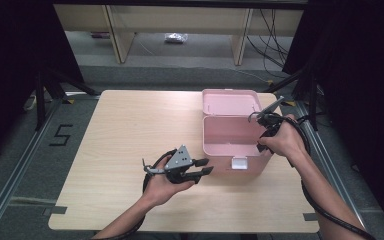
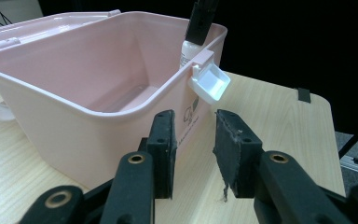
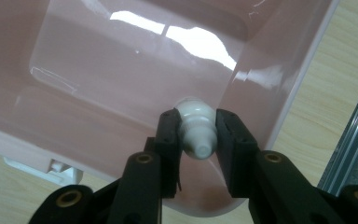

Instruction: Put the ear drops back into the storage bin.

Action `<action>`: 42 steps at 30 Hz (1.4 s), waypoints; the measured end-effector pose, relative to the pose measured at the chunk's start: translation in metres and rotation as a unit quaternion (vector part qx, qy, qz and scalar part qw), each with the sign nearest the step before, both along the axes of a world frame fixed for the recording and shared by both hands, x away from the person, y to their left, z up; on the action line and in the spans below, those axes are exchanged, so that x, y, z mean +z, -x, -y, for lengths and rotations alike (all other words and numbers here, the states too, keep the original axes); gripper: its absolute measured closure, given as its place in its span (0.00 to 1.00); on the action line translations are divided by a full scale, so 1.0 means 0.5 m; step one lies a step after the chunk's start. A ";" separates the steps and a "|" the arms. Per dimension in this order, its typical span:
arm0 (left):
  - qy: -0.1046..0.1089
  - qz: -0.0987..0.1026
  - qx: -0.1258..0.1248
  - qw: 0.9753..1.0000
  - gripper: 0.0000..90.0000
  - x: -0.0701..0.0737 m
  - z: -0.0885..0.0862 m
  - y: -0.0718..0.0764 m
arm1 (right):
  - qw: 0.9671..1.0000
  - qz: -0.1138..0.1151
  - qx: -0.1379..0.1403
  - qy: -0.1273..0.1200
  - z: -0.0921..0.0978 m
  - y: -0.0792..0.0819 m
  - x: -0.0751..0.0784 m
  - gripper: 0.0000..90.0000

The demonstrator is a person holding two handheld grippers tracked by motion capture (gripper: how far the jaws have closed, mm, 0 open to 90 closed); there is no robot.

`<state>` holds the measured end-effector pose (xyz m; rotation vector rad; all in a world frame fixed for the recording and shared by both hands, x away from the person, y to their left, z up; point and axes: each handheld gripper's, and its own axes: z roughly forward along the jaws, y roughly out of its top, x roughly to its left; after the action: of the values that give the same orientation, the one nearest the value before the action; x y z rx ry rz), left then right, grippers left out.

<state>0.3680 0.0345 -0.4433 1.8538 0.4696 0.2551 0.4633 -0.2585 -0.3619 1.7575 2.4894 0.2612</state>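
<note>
White, smooth and light, the bottle [image 3: 196,132] looks slippery, so the right gripper [image 3: 196,135] clamps its cap inside the pink box [image 1: 228,136], while the left gripper [image 2: 193,140] waits half-open nearby.

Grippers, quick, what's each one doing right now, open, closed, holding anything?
Left gripper: open, holding nothing, jaws near the front of the pink box.
Right gripper: closed on a small white bottle, held over the box's inside.
</note>
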 end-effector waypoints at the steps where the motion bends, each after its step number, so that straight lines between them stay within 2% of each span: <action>1: 0.000 0.000 0.000 1.000 0.75 0.000 0.000 0.000 | 1.000 -0.001 -0.002 0.000 -0.001 0.000 -0.002 0.80; 3: 0.000 0.000 0.000 1.000 0.75 0.000 0.001 0.000 | 1.000 -0.007 -0.001 -0.007 0.001 -0.002 -0.006 0.80; 4: 0.000 0.000 -0.001 1.000 0.75 0.000 0.001 0.000 | 1.000 -0.006 0.002 -0.003 0.002 -0.003 -0.007 0.80; 5: 0.000 0.000 -0.001 1.000 0.75 0.000 0.001 0.000 | 1.000 -0.006 -0.005 -0.001 0.000 -0.002 -0.009 0.80; 6: 0.000 0.000 0.000 1.000 0.75 0.001 0.001 0.000 | 1.000 -0.002 0.003 0.014 0.000 -0.002 -0.009 0.80; 7: 0.001 0.000 0.000 1.000 0.75 0.001 0.001 0.000 | 1.000 -0.001 0.007 0.015 0.000 -0.002 -0.011 0.80; 8: 0.001 0.000 0.000 1.000 0.75 0.000 0.001 -0.001 | 1.000 0.001 0.000 0.012 -0.003 -0.001 -0.014 0.80; 10: 0.000 0.000 0.000 1.000 0.75 0.000 0.001 0.000 | 1.000 0.000 0.008 0.015 -0.001 -0.003 -0.016 0.80; 13: 0.001 0.000 0.000 1.000 0.75 0.000 0.001 0.000 | 1.000 -0.002 0.003 0.012 -0.003 -0.004 -0.019 0.80; 15: 0.001 0.000 0.000 1.000 0.75 0.000 0.001 0.000 | 1.000 -0.007 0.009 0.017 -0.001 -0.005 -0.019 0.80; 17: 0.001 0.000 0.000 1.000 0.75 0.000 0.000 0.000 | 1.000 -0.009 -0.001 0.014 -0.004 -0.004 -0.021 0.80; 18: 0.001 0.000 0.000 1.000 0.75 0.000 0.000 0.000 | 1.000 -0.008 0.009 0.017 -0.001 -0.006 -0.022 0.80; 21: 0.001 0.000 0.000 1.000 0.75 0.000 0.000 0.000 | 1.000 -0.012 0.011 0.014 -0.001 -0.007 -0.025 0.80; 23: 0.002 0.000 0.001 1.000 0.75 0.000 0.000 0.000 | 1.000 -0.006 0.008 0.017 -0.002 -0.007 -0.027 0.80; 25: 0.001 0.000 0.000 1.000 0.75 0.000 0.000 0.000 | 1.000 -0.005 0.006 0.016 -0.003 -0.007 -0.029 0.80; 26: 0.001 0.000 0.000 1.000 0.75 0.000 0.000 0.000 | 1.000 -0.013 0.010 0.014 -0.002 -0.008 -0.028 0.80; 29: 0.001 -0.001 0.000 1.000 0.75 -0.001 0.001 0.000 | 1.000 -0.007 0.008 0.017 -0.004 -0.008 -0.032 0.80; 31: 0.003 -0.001 0.000 1.000 0.75 -0.002 0.002 0.001 | 1.000 -0.016 0.011 0.019 -0.003 -0.010 -0.033 0.80; 34: 0.003 -0.001 -0.001 1.000 0.75 -0.002 0.002 0.001 | 1.000 -0.012 -0.002 0.015 -0.007 -0.008 -0.038 0.80; 35: 0.003 0.000 -0.001 1.000 0.75 -0.002 0.002 0.001 | 1.000 -0.009 0.007 0.017 -0.005 -0.010 -0.039 0.80; 42: 0.002 0.000 0.000 1.000 0.75 -0.002 0.002 0.001 | 1.000 -0.013 0.003 0.017 -0.006 -0.011 -0.042 0.80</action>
<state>0.3676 0.0334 -0.4441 1.8498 0.4695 0.2532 0.4690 -0.2556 -0.3827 1.7506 2.5017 0.1960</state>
